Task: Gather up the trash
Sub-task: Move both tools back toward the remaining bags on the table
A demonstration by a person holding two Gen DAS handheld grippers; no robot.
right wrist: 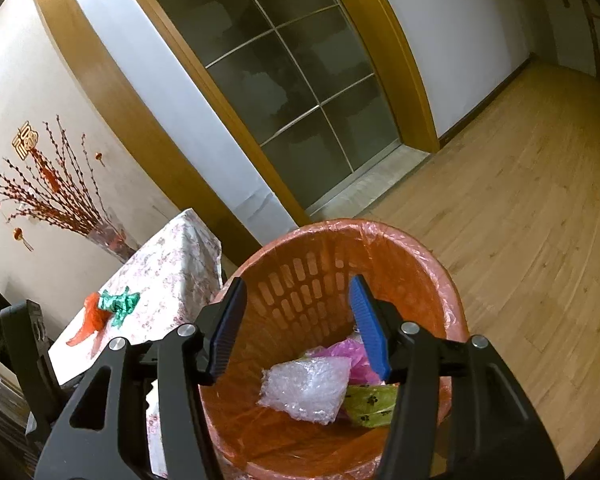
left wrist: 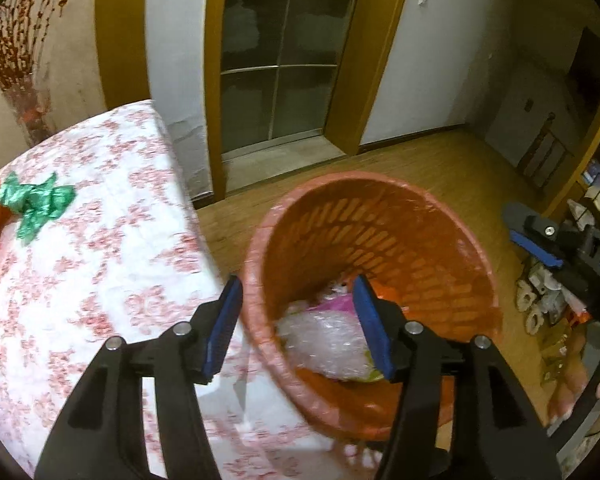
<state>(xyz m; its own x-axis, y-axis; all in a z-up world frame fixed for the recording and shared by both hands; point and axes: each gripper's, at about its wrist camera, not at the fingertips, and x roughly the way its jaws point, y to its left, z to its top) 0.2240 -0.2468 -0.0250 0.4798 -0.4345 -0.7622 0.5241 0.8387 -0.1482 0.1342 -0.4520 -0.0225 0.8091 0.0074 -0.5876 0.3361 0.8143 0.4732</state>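
Orange slotted plastic waste basket (right wrist: 428,280) with translucent liner, directly below both grippers; bubble wrap (right wrist: 306,390) and pink bag (right wrist: 350,356) lie inside. Left gripper (left wrist: 298,324) and right gripper (right wrist: 298,326) are released, empty. Remaining green crumpled wrapper (left wrist: 36,204) on floral tablecloth (left wrist: 100,288), left: approach with jaws wide.

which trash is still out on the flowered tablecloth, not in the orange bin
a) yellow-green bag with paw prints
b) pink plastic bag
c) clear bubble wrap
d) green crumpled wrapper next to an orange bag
d: the green crumpled wrapper lies on the tablecloth beside the orange bag, while the bubble wrap, pink bag and paw-print bag are inside the orange bin.
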